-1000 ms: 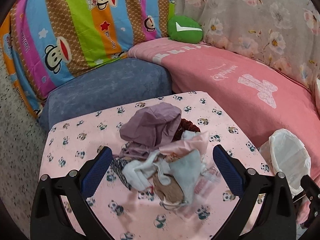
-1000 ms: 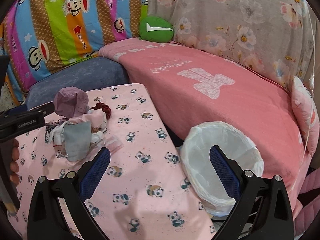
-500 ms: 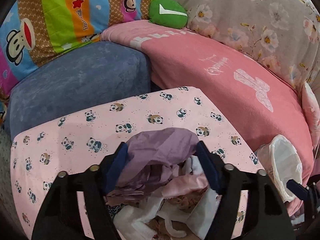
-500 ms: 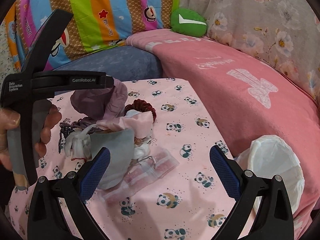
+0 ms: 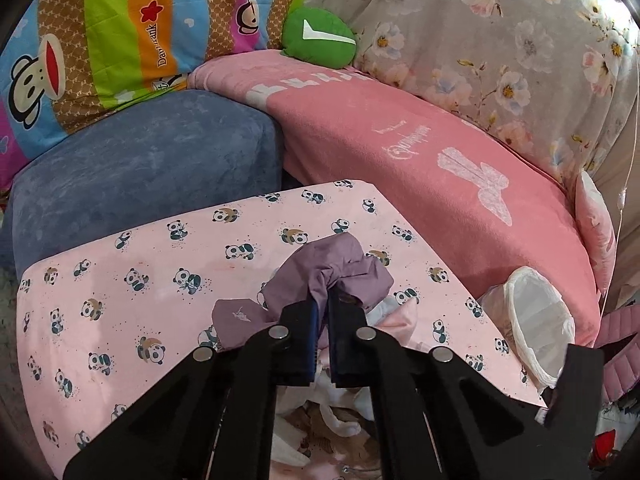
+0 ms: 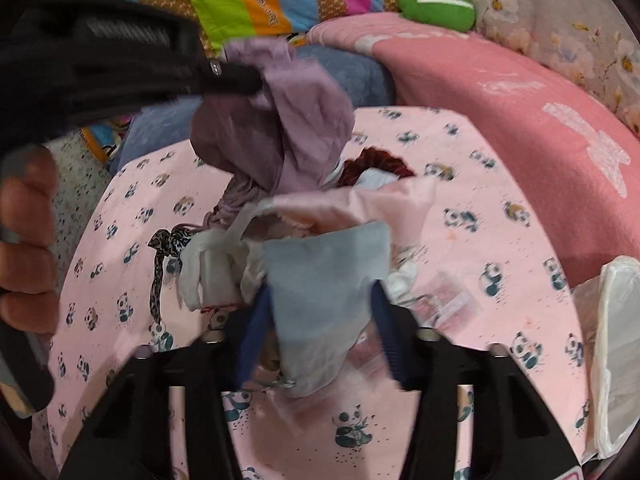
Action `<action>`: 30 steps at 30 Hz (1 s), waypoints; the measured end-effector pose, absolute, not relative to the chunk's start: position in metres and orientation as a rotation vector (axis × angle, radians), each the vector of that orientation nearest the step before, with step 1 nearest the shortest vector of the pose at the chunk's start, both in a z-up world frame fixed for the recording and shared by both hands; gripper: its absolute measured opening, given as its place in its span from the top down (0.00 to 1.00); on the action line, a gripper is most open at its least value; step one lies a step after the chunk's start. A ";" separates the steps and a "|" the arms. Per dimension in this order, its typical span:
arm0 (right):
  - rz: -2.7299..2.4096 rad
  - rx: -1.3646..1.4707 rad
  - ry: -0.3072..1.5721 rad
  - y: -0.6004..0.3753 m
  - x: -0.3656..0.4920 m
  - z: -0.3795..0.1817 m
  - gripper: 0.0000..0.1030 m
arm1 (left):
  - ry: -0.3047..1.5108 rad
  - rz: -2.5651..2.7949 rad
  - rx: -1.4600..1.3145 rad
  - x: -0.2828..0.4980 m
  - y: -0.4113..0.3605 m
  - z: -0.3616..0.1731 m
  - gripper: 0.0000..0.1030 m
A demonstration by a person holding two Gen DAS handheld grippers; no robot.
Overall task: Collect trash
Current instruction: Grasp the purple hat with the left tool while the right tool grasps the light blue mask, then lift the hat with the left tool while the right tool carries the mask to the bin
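Note:
A pile of trash lies on the table under a pink panda cloth (image 5: 160, 280). My left gripper (image 5: 324, 300) is shut on a crumpled purple wad (image 5: 332, 268). In the right wrist view the left gripper (image 6: 240, 76) holds the purple wad (image 6: 288, 120) above the pile. My right gripper (image 6: 320, 324) is closing on a grey-blue sheet (image 6: 324, 280), and its pads touch both edges. Around the sheet lie white tissues (image 6: 208, 276), a pink piece (image 6: 360, 204), a dark red scrunchie (image 6: 380, 164) and a leopard-print tie (image 6: 164, 244). The white-lined bin (image 5: 536, 320) stands off the table's right edge.
A pink-covered sofa seat (image 5: 420, 152) runs behind the table, with a blue cushion (image 5: 140, 168) to its left and a green pillow (image 5: 320, 40) at the back. A clear wrapper (image 6: 452, 304) lies right of the pile. A hand (image 6: 24, 248) grips the left tool.
My left gripper moved in over the pile and shut on the purple wad. My right gripper came down and left to the pile, and its jaws narrowed around the grey-blue sheet.

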State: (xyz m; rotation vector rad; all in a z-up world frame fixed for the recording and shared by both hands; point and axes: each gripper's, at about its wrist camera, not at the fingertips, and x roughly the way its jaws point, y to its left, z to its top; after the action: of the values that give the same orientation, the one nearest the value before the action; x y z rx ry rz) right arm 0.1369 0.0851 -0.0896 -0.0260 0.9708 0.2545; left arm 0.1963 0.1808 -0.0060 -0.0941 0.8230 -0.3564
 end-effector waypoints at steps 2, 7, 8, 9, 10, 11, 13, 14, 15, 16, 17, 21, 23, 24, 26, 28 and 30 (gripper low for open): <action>0.251 -0.014 0.978 0.085 0.134 -0.091 0.86 | 0.822 -0.345 -0.094 0.190 0.182 -0.001 0.97; 0.220 0.032 0.940 0.071 0.124 -0.080 0.93 | 0.810 -0.321 -0.096 0.172 0.180 0.006 0.97; 0.214 0.035 0.922 0.068 0.120 -0.073 0.94 | 0.805 -0.319 -0.096 0.168 0.179 0.008 0.97; 0.206 0.035 0.907 0.065 0.116 -0.068 0.94 | 0.800 -0.317 -0.095 0.164 0.178 0.011 0.97; 0.197 0.035 0.891 0.062 0.113 -0.062 0.94 | 0.795 -0.320 -0.097 0.160 0.176 0.014 0.97; 0.189 0.037 0.874 0.059 0.109 -0.054 0.94 | 0.790 -0.324 -0.100 0.156 0.174 0.017 0.97; 0.176 0.046 0.846 0.052 0.105 -0.040 0.94 | 0.774 -0.325 -0.094 0.148 0.169 0.024 0.97; 0.167 0.051 0.829 0.048 0.102 -0.032 0.94 | 0.761 -0.326 -0.090 0.143 0.166 0.029 0.97; 0.161 0.053 0.813 0.044 0.100 -0.024 0.94 | 0.753 -0.329 -0.090 0.140 0.164 0.033 0.97; 0.157 0.053 0.803 0.041 0.099 -0.019 0.94 | 0.745 -0.339 -0.096 0.135 0.162 0.038 0.97; 0.147 0.051 0.788 0.038 0.097 -0.012 0.94 | 0.739 -0.346 -0.099 0.132 0.159 0.041 0.97; 0.116 0.051 0.736 0.023 0.087 0.012 0.94 | 0.710 -0.374 -0.089 0.120 0.144 0.054 0.97; 0.103 0.059 0.713 0.013 0.082 0.021 0.94 | 0.700 -0.392 -0.086 0.115 0.135 0.059 0.97; 0.094 0.065 0.702 0.006 0.080 0.027 0.94 | 0.697 -0.401 -0.082 0.113 0.130 0.061 0.97; 0.079 0.074 0.681 -0.005 0.074 0.035 0.94 | 0.690 -0.414 -0.077 0.109 0.120 0.063 0.97; 0.059 0.079 0.662 -0.017 0.068 0.041 0.94 | 0.686 -0.432 -0.072 0.104 0.109 0.066 0.97; 0.037 0.086 0.646 -0.032 0.061 0.047 0.94 | 0.685 -0.449 -0.064 0.101 0.098 0.067 0.97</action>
State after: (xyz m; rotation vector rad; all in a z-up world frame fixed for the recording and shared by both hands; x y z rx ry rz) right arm 0.0614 -0.0316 0.0475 0.0857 0.6456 0.0366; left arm 0.1006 0.0982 0.0671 -0.0638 0.6846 -0.4492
